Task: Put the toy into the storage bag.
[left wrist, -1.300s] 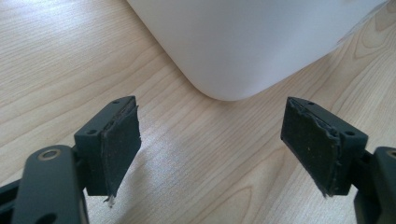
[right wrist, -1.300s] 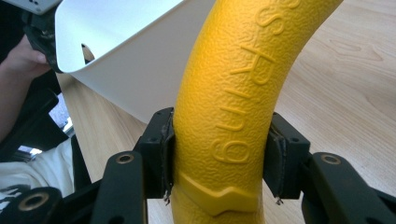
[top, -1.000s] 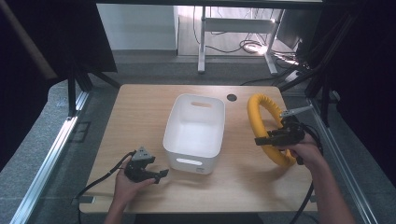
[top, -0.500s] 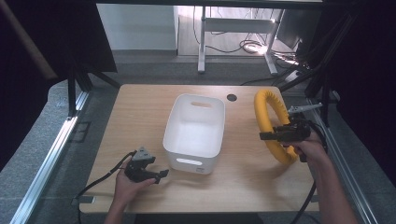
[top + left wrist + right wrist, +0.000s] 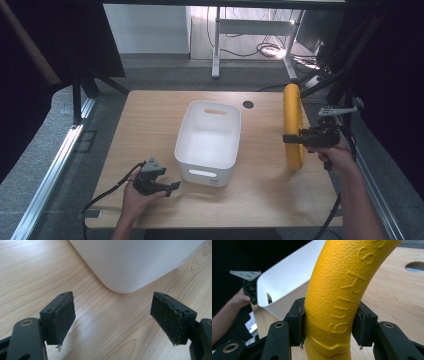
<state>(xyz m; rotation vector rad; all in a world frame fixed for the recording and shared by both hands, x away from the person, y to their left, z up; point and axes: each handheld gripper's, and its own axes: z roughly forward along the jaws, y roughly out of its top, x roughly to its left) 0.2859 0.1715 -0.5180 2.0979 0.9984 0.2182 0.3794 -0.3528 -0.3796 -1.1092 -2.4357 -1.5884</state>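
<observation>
A yellow foam ring (image 5: 293, 125) stands on edge at the right of the table, its low end near the wood; from above it reads as a narrow upright band. My right gripper (image 5: 292, 138) is shut on its rim, and in the right gripper view both pads press the textured yellow ring (image 5: 337, 290). A white plastic bin (image 5: 210, 135) with handle slots sits in the middle of the table. My left gripper (image 5: 172, 187) rests open at the front left, pointing at the bin's near corner (image 5: 130, 262), nothing between its pads (image 5: 63, 315).
The wooden table (image 5: 150, 115) has a round cable hole (image 5: 248, 104) at the back, behind the bin. Black frame posts and cables stand along the right edge, close to my right hand. A cable trails from the left gripper off the front left edge.
My right gripper has lifted and turned the yellow ring from lying tilted to standing on edge, moving slightly right and up. The left gripper has stayed in place.
</observation>
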